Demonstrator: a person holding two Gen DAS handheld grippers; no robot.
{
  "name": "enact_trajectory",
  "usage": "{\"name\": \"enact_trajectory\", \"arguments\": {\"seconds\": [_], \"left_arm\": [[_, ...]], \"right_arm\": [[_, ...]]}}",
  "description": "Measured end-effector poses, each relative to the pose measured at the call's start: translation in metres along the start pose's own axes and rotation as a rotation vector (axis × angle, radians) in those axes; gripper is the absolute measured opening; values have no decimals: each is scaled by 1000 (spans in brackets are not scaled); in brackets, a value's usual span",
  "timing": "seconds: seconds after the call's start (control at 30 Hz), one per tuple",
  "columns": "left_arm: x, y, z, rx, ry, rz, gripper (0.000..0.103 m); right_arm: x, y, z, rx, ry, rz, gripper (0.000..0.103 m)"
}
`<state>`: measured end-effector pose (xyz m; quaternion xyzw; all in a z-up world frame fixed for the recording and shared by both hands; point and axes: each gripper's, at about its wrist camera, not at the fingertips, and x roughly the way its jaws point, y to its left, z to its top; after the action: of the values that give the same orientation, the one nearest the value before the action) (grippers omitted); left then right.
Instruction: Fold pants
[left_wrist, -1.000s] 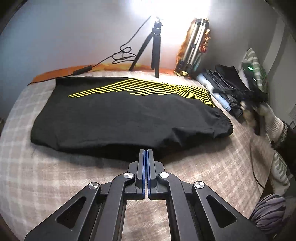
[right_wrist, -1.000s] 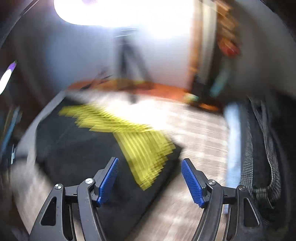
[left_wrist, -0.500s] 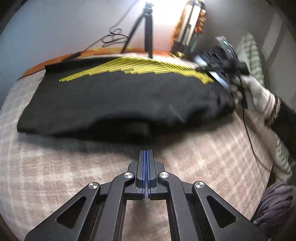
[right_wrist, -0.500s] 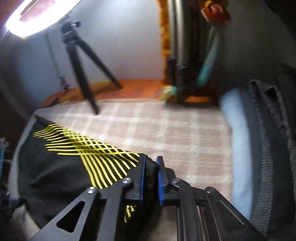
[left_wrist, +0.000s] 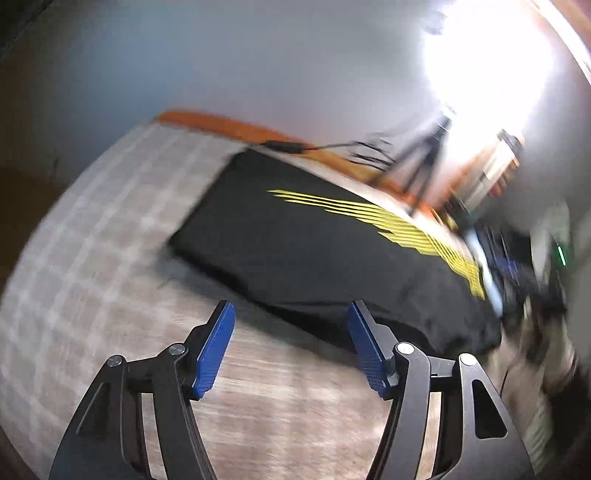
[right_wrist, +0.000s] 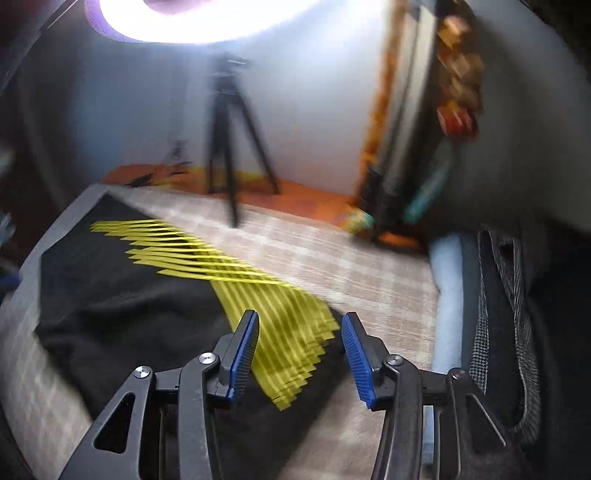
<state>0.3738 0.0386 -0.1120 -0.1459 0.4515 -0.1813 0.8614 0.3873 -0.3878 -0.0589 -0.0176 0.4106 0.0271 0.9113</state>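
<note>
The folded black fabric pants with yellow stripes (left_wrist: 325, 251) lie flat on the plaid bed cover (left_wrist: 110, 229). The left hand-held gripper (left_wrist: 290, 347), jaws just opened and empty, hovers at the pants' six o'clock edge. The right hand-held gripper (right_wrist: 299, 350), jaws likewise just parted, grips nothing over the striped corner at five o'clock.

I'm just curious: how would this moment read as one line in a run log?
task: fold pants | left gripper: just opened, empty | right gripper: just opened, empty, above black pants | pants: flat on checked bed cover

Motion blur is smearing both views. In the left wrist view, the right tool (left_wrist: 532, 280) and its hand at 3 o'clock are showing only as streaks. Glare is washing out the lamp (right_wrist: 207, 18) at 12 o'clock. The pants (right_wrist: 140, 302) are running under the tool arms at 6 o'clock.
</note>
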Motion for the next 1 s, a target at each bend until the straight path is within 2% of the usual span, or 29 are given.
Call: {"name": "enact_trajectory", "arguments": {"seconds": [0.07,0.27,0.33,0.4,0.47,0.53,0.63,0.7,0.73,0.77,0.87,1.0], "left_arm": [[9,18,0,-88,16,5,63],[21,43,12,-194,-33,26,63],[30,52,20,-245,-25,41,63],[39,52,25,-261,-21,47,63],[46,52,30,-249,-27,75,52],[45,51,33,-232,-22,115,43],[43,51,31,-226,-7,126,28],[38,53,27,-221,-8,122,23],[36,53,26,-207,-16,121,11],[35,53,26,-191,-21,128,5],[34,54,27,-166,-48,127,4],[34,57,34,-177,-69,167,4]], "right_arm": [[-9,27,-3,-65,-7,91,49],[-10,122,-3,-248,14,344,49],[-6,148,-3,-295,29,389,49],[3,176,-4,-354,39,408,49],[13,198,-5,-402,50,414,49],[25,217,-7,-432,76,415,44],[42,232,-9,-447,115,416,17],[47,235,-11,-439,120,417,13],[47,235,-12,-435,120,422,10],[48,235,-13,-434,123,431,10],[49,239,-14,-437,129,443,9],[47,241,-15,-452,132,434,9]]}}
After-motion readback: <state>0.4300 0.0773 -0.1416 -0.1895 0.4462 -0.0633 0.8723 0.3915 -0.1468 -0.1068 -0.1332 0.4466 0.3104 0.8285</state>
